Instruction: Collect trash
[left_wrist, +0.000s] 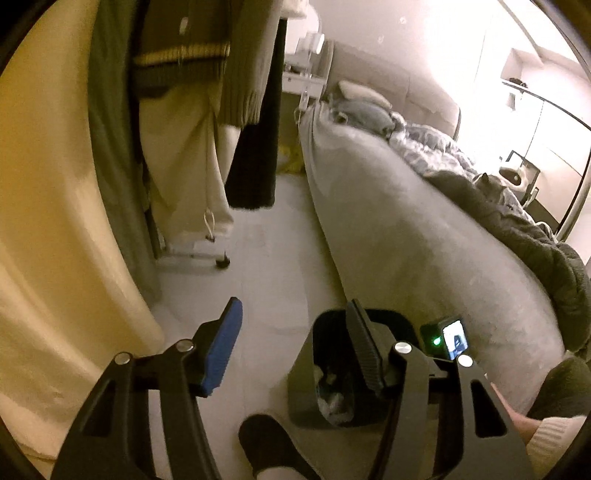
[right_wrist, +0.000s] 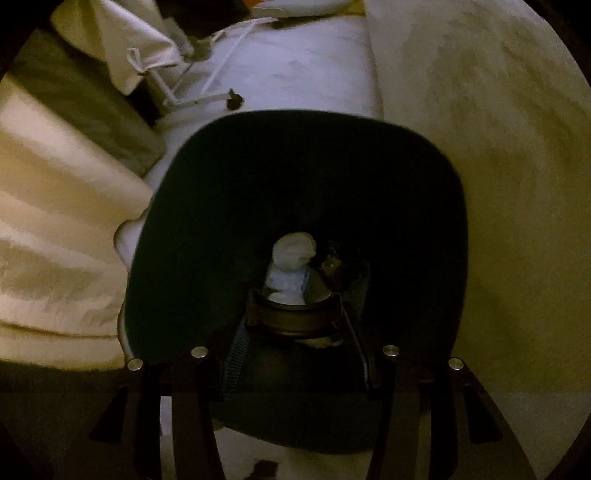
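A black trash bin (left_wrist: 332, 373) stands on the pale floor beside the bed, with crumpled paper inside. My left gripper (left_wrist: 291, 343) is open and empty above the floor, its right finger over the bin's rim. In the right wrist view the bin (right_wrist: 258, 192) fills the middle. My right gripper (right_wrist: 295, 314) reaches down into it, shut on a dark round container (right_wrist: 295, 317) stuffed with white crumpled trash (right_wrist: 293, 258). The right gripper's body (left_wrist: 445, 339), with a green light, shows at the bin's right side in the left wrist view.
A grey bed (left_wrist: 424, 229) with rumpled bedding runs along the right. Hanging clothes (left_wrist: 192, 122) on a wheeled rack (left_wrist: 221, 260) stand on the left, next to a cream curtain (left_wrist: 48, 221). A person's dark-socked foot (left_wrist: 269, 439) is by the bin.
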